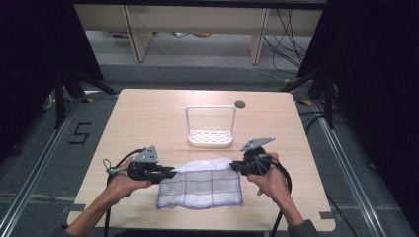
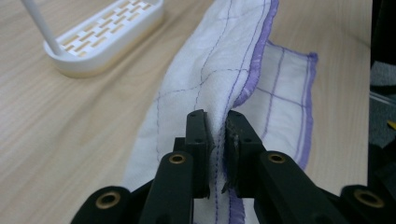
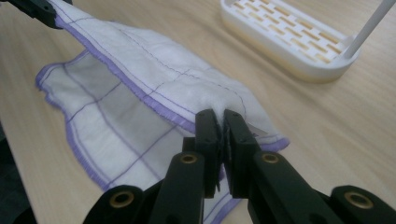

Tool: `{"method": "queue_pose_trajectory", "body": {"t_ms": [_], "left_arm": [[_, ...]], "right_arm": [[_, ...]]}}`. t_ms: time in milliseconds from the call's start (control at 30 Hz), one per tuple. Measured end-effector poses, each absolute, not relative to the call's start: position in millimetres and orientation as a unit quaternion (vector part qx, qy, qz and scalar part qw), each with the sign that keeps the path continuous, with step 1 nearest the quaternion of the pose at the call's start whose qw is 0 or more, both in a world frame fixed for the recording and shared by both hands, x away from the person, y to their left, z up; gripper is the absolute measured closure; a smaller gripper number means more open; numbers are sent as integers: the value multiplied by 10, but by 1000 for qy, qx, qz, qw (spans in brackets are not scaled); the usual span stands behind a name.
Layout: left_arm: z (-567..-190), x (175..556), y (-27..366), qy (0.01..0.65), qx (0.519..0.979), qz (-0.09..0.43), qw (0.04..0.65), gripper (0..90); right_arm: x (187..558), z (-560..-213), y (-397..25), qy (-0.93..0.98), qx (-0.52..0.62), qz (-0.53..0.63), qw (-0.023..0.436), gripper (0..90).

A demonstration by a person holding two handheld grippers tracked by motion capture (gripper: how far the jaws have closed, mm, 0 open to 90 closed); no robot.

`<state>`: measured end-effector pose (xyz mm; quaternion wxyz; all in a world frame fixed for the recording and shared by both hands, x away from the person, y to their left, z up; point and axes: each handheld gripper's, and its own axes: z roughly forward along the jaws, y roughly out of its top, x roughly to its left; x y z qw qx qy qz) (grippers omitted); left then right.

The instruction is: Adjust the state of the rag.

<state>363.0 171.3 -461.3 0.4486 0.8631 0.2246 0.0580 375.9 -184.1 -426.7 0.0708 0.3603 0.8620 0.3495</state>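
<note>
Folding step, as it looks: both tongs have the far edge of the cloth (image 1: 202, 183) lifted, near half flat on the tabletop (image 1: 148, 118), lower centre of frame. Left tongs (image 1: 173, 171) pressed onto the cloth's left corner, right tongs (image 1: 232, 165) pinching the right corner. To do it well: keep both at equal height, edge taut, bring toward the near hem & lay corners on corners. Cloth: thin white weave w/ purple grid lines & purple hem. White rack (image 1: 210, 127) sits just above, mid-frame.
</note>
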Motion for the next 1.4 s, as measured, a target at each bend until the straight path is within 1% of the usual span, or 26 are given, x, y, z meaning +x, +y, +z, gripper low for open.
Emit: {"method": "queue_pose_trajectory", "body": {"t_ms": [33,133,200,233,267,400,433,467,500,567,600,633,733,867,900,933,967,1000,1033,1100,1133,1167,1200,1300,1333,1400], "left_arm": [[-4632,3574,1707,222,866,59,444,798],[-4710,3435,1670,207,878,54,429,798],[-4755,3372,1663,186,889,57,414,796],[-4777,3332,1656,188,891,59,410,795],[-4796,3305,1654,187,893,57,406,794],[-4849,3246,1659,180,898,60,397,791],[-4853,3243,1667,177,900,62,394,790],[-4867,3224,1659,183,897,58,398,790],[-4874,3227,1664,174,902,62,391,789],[-4904,3202,1653,175,901,56,393,786],[-4917,3189,1649,175,902,55,390,785],[-4924,3182,1656,170,907,65,380,785],[-4959,3162,1657,173,906,57,383,780],[-4996,3119,1647,159,914,59,368,762],[-5009,3096,1636,158,915,55,367,755],[-5016,3085,1628,152,916,55,366,741],[-5013,3066,1625,155,918,55,362,720],[-5018,3059,1617,154,915,51,369,679],[-5016,3048,1615,154,914,46,373,644],[-4995,3030,1621,155,912,40,378,582],[-4981,3015,1627,167,907,35,386,531],[-4957,3026,1646,170,903,36,392,477],[-4925,3040,1674,174,901,37,397,450],[-4845,3106,1755,199,884,38,422,403],[-4822,3143,1785,207,883,43,420,393],[-4797,3225,1829,231,873,53,426,384]], "right_arm": [[3713,-4296,-1851,864,349,356,75,858],[3553,-4365,-1866,866,353,349,68,857],[3474,-4439,-1861,869,347,346,69,855],[3434,-4467,-1857,869,350,343,66,855],[3406,-4503,-1861,874,335,344,72,855],[3300,-4602,-1848,876,340,337,56,853],[3292,-4636,-1851,878,332,339,62,852],[3264,-4647,-1850,878,339,335,51,851],[3257,-4664,-1854,880,336,332,51,850],[3220,-4719,-1850,873,351,335,46,850],[3222,-4753,-1858,878,339,333,55,850],[3207,-4771,-1857,876,344,334,53,850],[3178,-4808,-1858,877,344,333,46,849],[3161,-4838,-1846,883,334,323,61,848],[3159,-4827,-1844,887,331,316,57,846],[3162,-4853,-1838,888,325,319,65,842],[3142,-4834,-1833,887,341,308,52,839],[3149,-4859,-1841,890,329,307,66,827],[3137,-4866,-1834,889,337,304,65,800],[3139,-4872,-1844,887,345,298,67,689],[3139,-4868,-1859,885,350,300,72,648],[3128,-4853,-1874,877,358,311,71,627],[3122,-4820,-1905,875,358,317,77,608],[3099,-4721,-1980,860,365,344,93,594],[3082,-4696,-2009,854,374,345,107,594],[3052,-4641,-2063,853,387,333,109,598]]}}
